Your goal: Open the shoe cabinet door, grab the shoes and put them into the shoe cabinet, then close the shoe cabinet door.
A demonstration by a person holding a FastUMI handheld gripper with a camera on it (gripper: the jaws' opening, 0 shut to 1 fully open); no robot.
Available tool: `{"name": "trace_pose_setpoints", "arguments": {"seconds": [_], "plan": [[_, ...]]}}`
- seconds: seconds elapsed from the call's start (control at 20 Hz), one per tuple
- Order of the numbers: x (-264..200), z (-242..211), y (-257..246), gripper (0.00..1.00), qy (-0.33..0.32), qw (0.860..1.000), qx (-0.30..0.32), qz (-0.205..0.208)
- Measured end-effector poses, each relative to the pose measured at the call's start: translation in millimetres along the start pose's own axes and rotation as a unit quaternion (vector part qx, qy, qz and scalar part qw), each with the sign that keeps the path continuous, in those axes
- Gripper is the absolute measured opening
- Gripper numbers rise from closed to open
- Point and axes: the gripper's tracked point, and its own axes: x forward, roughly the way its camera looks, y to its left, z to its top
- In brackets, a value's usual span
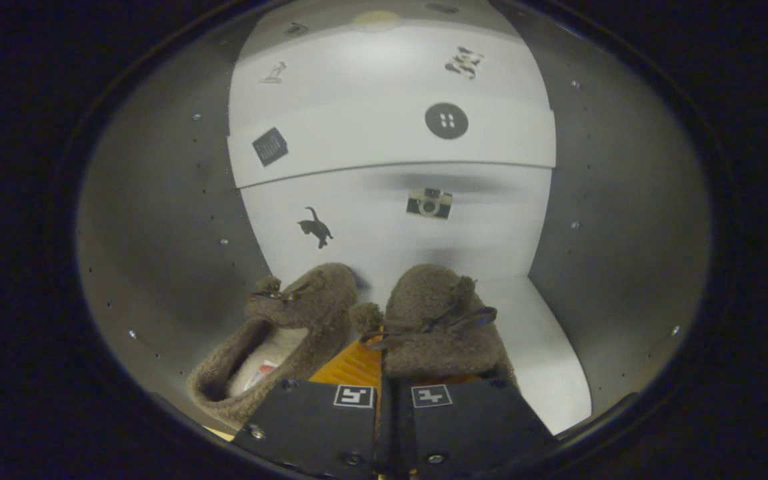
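Two brown fuzzy shoes lie side by side just ahead of my finger blocks, inside the shoe cabinet [157, 220]. The left shoe [277, 333] shows its pale lining and open mouth. The right shoe [441, 330], with a lace bow and pompom, lies over the right finger. My gripper [380, 357] is nearly closed, its black blocks almost touching. One orange finger [355, 365] pokes up between the two shoes, and the fingers pinch the shoes' inner edges together. The exact contact is hidden under the right shoe.
Grey side walls with small holes stand close on both sides. Beyond the shoes rises a white back panel [391, 220] with cat and camera stickers, and a white ledge [391, 140] juts out above it. The white cabinet floor [544, 347] lies to the right of the shoes.
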Motion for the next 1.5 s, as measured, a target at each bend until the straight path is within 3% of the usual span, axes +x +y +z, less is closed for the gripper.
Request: {"name": "trace_pose_setpoints", "arguments": {"seconds": [0.2,0.4,0.7,1.0,1.15,1.25,1.5], "plan": [[1,-5,-1,0.14,0.02,1.0,0.002,-0.015],[-18,2,9,0.32,0.0,1.0,0.009,-0.003],[-70,0,16,0.83,-0.07,0.997,-0.025,-0.014],[-161,-12,30,0.86,-0.139,0.988,-0.064,-0.012],[-218,-27,40,0.93,-0.172,0.982,-0.075,-0.012],[-258,-42,51,0.99,-0.191,0.979,-0.077,-0.001],[-358,-92,66,0.99,-0.226,0.969,-0.095,0.02]]}}
